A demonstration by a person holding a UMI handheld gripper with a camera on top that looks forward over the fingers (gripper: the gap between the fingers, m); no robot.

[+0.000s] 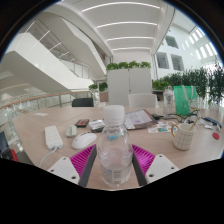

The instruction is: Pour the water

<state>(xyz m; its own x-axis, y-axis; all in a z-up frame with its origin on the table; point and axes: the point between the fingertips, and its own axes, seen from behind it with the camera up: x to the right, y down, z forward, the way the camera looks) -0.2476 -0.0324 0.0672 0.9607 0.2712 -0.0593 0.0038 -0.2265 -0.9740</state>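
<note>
1. Looking along my gripper [113, 160], I see one clear plastic water bottle with a white screw cap [113, 140] standing upright between the two fingers, on the pale wooden table [40, 122].
2. The magenta pads [83, 157] flank the bottle's lower body closely, but I cannot tell whether both press on it or a sliver of gap remains, so I won't call the jaws closed or open.
3. Handling, as I judge it: thin-walled plastic that will dent under a hard squeeze, smooth and somewhat slippery. It looks mostly full, so fairly heavy, with water that will shift when tilted.
4. Best hold, in my view, is the mid-body where the pads sit now, below the shoulder and clear of the cap. The cap appears on, so it would need removing before any pour.
5. Counts: one bottle, one cap, two pads.
6. Beyond the fingers I count one woven cup-like container [182, 135] to the right, a possible receiver, though I cannot see inside it.
7. One white flat object [53, 137] lies to the left, with one small white oval item [84, 141] nearer the bottle. Other clutter is too small to identify.
</note>
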